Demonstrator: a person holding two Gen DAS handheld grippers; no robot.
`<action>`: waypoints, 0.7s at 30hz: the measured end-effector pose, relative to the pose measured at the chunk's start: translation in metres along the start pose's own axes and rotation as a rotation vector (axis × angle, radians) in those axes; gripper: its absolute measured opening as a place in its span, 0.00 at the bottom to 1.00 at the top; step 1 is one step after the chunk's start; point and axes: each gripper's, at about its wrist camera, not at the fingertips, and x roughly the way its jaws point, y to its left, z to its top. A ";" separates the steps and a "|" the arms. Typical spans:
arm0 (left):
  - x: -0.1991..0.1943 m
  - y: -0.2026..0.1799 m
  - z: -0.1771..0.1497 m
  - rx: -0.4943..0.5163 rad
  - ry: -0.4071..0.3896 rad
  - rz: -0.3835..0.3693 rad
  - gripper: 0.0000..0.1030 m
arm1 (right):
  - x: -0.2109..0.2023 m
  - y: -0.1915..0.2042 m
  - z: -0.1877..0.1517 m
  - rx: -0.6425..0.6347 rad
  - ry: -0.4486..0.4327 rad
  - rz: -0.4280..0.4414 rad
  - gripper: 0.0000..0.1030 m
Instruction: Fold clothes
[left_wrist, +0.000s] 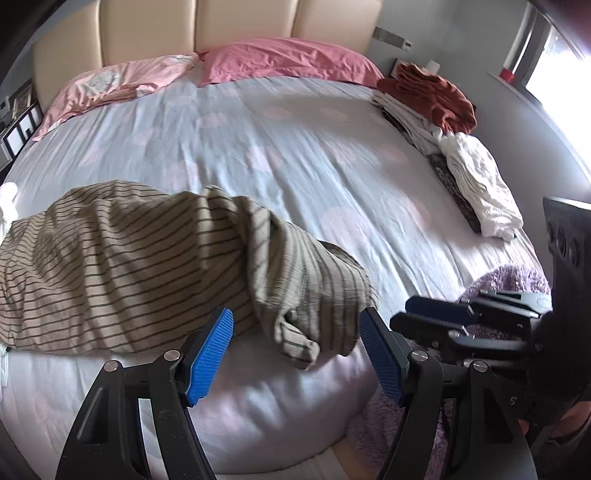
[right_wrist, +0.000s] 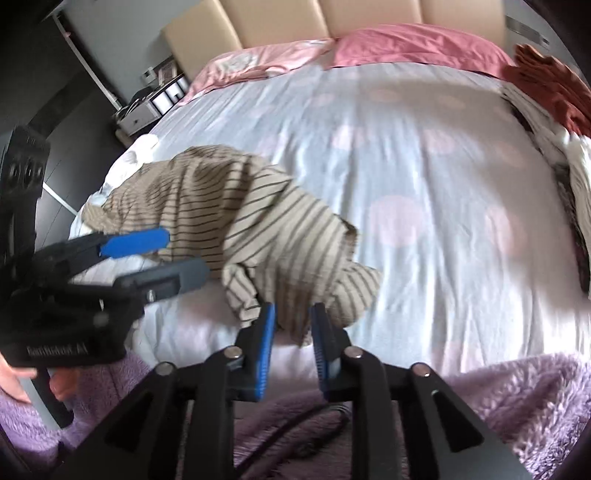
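A beige shirt with dark stripes (left_wrist: 140, 258) lies crumpled on the pale dotted bed cover (left_wrist: 295, 147), at the near left. My left gripper (left_wrist: 295, 350) is open wide just in front of it, and the shirt's near corner shows between its blue pads (left_wrist: 210, 354) without touching them. The right gripper (left_wrist: 436, 314) hovers to the right of the shirt, clear of the cloth. In the right wrist view the right gripper (right_wrist: 293, 343) stands slightly open. The striped shirt (right_wrist: 258, 221) has its hem just beyond the tips, not pinched. The left gripper (right_wrist: 177, 258) is at the left.
Folded clothes are stacked along the bed's right edge: a rust-red garment (left_wrist: 432, 92) and white ones (left_wrist: 480, 184). Pink pillows (left_wrist: 288, 62) lie against the padded headboard. A fluffy purple blanket (right_wrist: 498, 398) covers the near edge. A nightstand (right_wrist: 147, 107) stands at the left.
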 end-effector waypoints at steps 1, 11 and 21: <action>0.008 -0.002 -0.001 -0.003 0.019 0.005 0.70 | -0.001 -0.003 -0.001 0.010 -0.005 -0.006 0.23; 0.084 0.006 -0.003 -0.101 0.202 0.080 0.29 | 0.005 -0.014 -0.003 0.007 -0.028 0.030 0.23; 0.062 0.022 0.020 -0.128 0.087 0.161 0.09 | 0.028 -0.009 0.009 0.017 0.010 0.083 0.23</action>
